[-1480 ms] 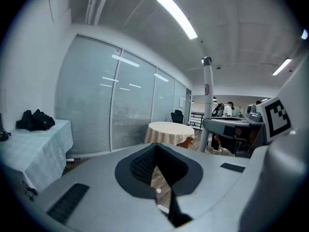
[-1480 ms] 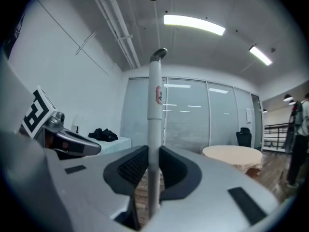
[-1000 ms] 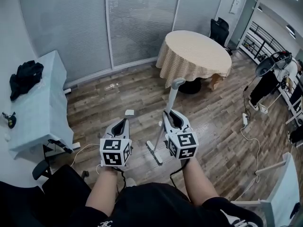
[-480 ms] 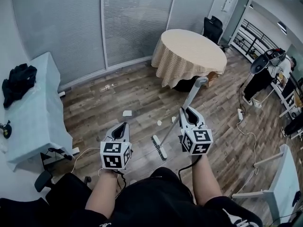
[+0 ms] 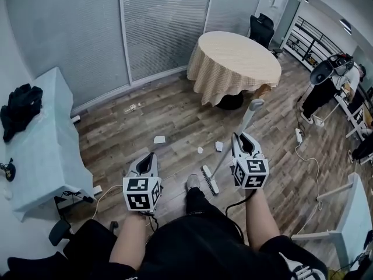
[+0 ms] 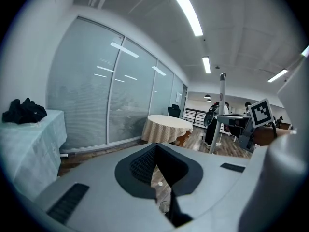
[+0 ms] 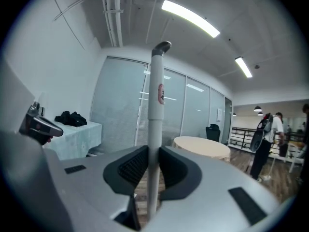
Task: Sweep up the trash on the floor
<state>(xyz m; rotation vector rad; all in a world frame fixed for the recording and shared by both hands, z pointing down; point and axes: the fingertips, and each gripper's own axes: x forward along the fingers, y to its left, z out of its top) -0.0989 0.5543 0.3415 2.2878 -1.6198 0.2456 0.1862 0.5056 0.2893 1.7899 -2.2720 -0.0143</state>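
Observation:
My right gripper (image 5: 242, 140) is shut on the grey handle of a broom (image 5: 249, 116). The handle slants down to the left, to the brush head (image 5: 208, 179) on the wood floor. In the right gripper view the broom handle (image 7: 155, 95) stands upright, clamped between the jaws of the right gripper (image 7: 153, 151). My left gripper (image 5: 149, 160) is shut with nothing in it, and the left gripper (image 6: 155, 146) points toward the window wall. Paper scraps lie ahead: one scrap (image 5: 159, 139), a smaller scrap (image 5: 200, 150) and another scrap (image 5: 219, 146). More litter (image 5: 133, 107) lies near the wall.
A round table with a beige cloth (image 5: 236, 60) stands ahead right, an office chair (image 5: 259, 28) behind it. A pale blue covered table (image 5: 41, 144) with a black garment (image 5: 20, 109) is at left. Cables (image 5: 303, 156) run along the floor at right, near a person (image 5: 332, 89). My shoe (image 5: 193, 182) is beside the brush.
The view has moved forward across the floor. My right gripper and the broom have shifted right, and the brush head now lies closer to the paper scraps. The left gripper has kept its place.

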